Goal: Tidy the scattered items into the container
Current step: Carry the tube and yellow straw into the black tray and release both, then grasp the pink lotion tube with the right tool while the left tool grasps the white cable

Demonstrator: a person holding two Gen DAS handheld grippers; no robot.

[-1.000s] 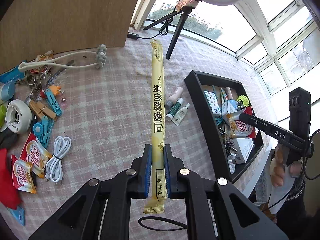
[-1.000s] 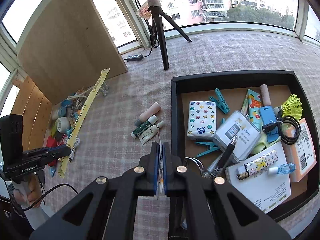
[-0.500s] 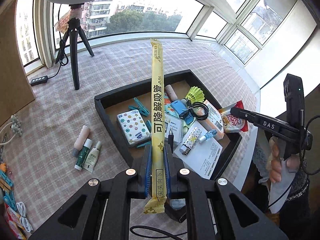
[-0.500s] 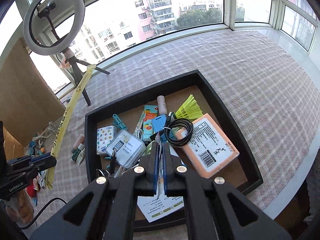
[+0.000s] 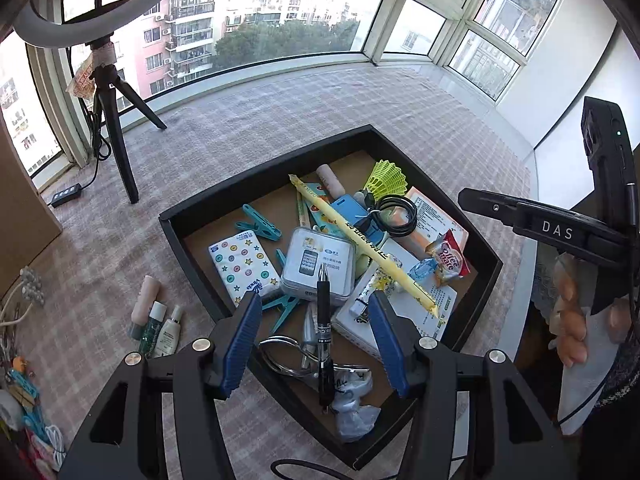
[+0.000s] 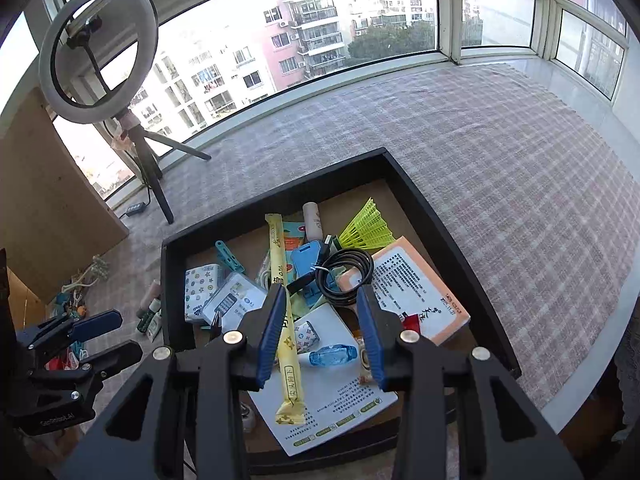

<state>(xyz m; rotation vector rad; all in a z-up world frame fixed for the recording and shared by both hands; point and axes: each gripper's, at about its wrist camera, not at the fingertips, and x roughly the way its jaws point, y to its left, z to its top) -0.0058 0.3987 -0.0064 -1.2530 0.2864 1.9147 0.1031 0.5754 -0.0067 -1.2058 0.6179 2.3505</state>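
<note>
Jaws of the left gripper (image 5: 314, 330) are opening, with nothing pressed between the pads; only the pen (image 5: 323, 320) and scissors (image 5: 296, 354) lie below, inside the tray (image 5: 200, 280). The right gripper (image 6: 322, 330) is likewise opening and empty. The yellow sachet (image 6: 285, 320) lies loose on the pile in the tray, slanted across the leaflet (image 6: 332, 396) and the tin (image 5: 318, 264). The coffee packet (image 5: 448, 258) rests beside the orange box (image 6: 416, 292).

Risks, judged:
- Sachet is long and perched on uneven items; a descending finger could flip it over the rim.
- Three tubes (image 5: 158, 326) remain on the cloth (image 6: 500, 180) just outside the tray, with more clutter (image 5: 24, 400) further left. A hasty reach could roll the tubes.
</note>
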